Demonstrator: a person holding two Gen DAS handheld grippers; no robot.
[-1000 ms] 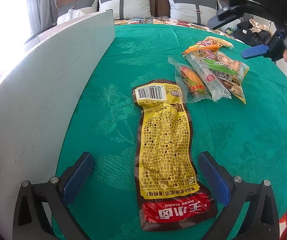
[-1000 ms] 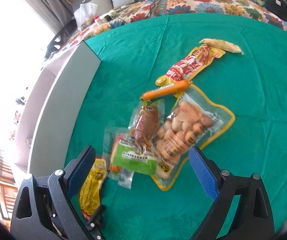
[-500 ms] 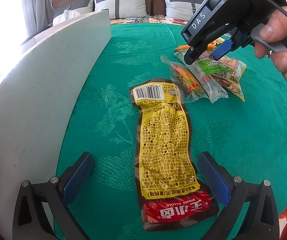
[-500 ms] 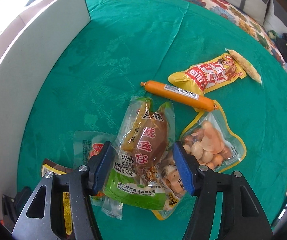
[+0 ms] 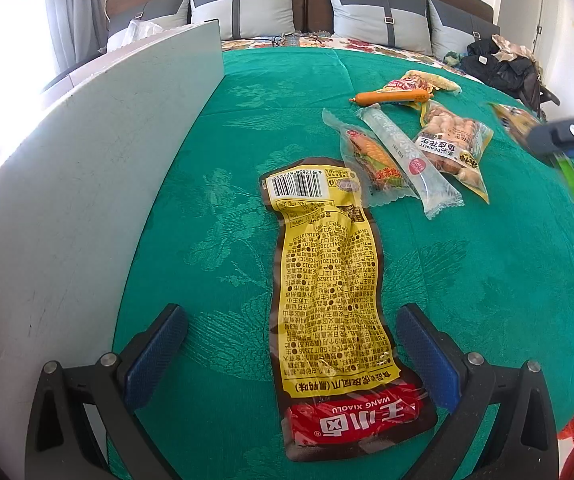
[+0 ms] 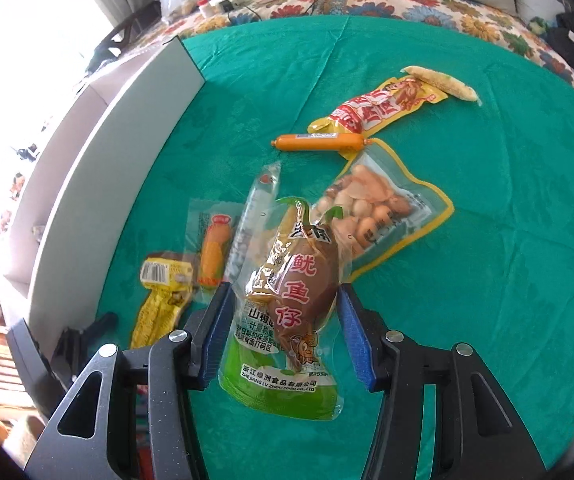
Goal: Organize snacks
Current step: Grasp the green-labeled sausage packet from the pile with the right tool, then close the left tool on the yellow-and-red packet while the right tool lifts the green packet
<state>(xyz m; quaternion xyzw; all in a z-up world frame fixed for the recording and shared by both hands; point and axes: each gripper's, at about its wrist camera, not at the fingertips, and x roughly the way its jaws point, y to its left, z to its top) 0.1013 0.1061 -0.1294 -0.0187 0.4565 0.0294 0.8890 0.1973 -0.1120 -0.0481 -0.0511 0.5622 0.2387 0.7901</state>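
My right gripper [image 6: 283,332] is shut on a green and brown squid snack pack [image 6: 291,304] and holds it above the green cloth; it shows blurred at the right edge of the left wrist view [image 5: 567,148]. My left gripper [image 5: 291,356] is open, its fingers on either side of a long yellow and red pack [image 5: 335,300] lying flat on the cloth. Further off lie a corn pack [image 5: 371,160], a clear tube pack [image 5: 407,156], a peanut pack [image 5: 451,144] and an orange sausage [image 5: 391,97].
A white upright board [image 5: 87,184] runs along the left side of the green cloth [image 5: 487,280]. A yellow and red pack [image 6: 383,108] and a pale corn stick [image 6: 443,82] lie at the far side. A bed with pillows stands behind.
My right gripper closed on the squid pack and lifted it off the pile, moving right. The tube pack beneath it is now uncovered. The left gripper stayed put.
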